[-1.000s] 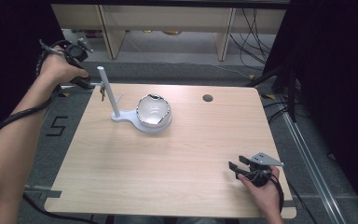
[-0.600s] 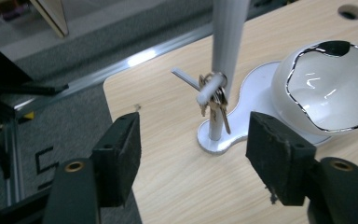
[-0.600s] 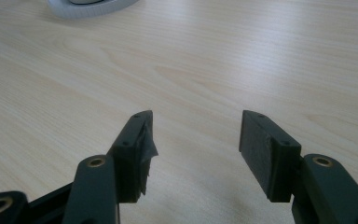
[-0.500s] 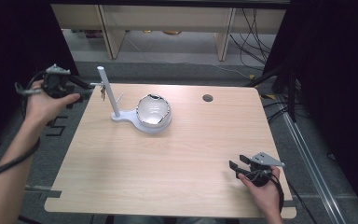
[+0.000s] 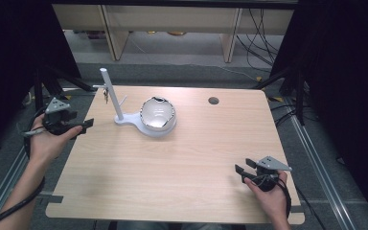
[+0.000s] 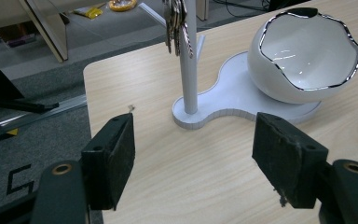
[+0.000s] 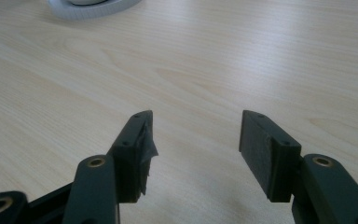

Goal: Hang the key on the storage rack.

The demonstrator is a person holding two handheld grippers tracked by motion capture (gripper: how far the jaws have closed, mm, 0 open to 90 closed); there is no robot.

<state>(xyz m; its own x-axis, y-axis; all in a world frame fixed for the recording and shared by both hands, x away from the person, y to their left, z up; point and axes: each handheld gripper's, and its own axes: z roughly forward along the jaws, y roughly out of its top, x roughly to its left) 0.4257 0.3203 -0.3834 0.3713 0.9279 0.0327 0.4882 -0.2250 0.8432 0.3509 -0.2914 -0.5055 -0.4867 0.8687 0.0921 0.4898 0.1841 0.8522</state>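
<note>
Keys first, in the high view: a small bunch of silver-grey metal keys (image 5: 106, 94) hangs from a short side peg near the top of the slim white post (image 5: 112, 96). The post belongs to a white plastic stand whose flat base also carries a glossy white bowl with a wavy chrome rim (image 5: 157, 115). The left gripper (image 5: 84, 127) is held off the left edge of the pale wooden bench (image 5: 182, 163), well apart from the post. The right gripper (image 5: 243, 166) rests near the bench's front right corner.

In the left gripper view, the left gripper (image 6: 193, 168) has its jaws wide, having just been opening, with nothing between them but bare bench. The bunch of keys (image 6: 175, 25) dangles close against the post (image 6: 188, 70), and the bowl (image 6: 307, 51) sits beyond. The main hazard is the peg: it looks short, so a swing in the keys, or a knock to the light stand from a jaw or trailing cable, could slide the ring off. A harder bump might tip the tall post or jolt the bowl.

In the right gripper view, the right gripper (image 7: 196, 154) has its jaws apart and empty over bare wood, far from the stand's base (image 7: 93, 8), so it poses little risk where it is.
</note>
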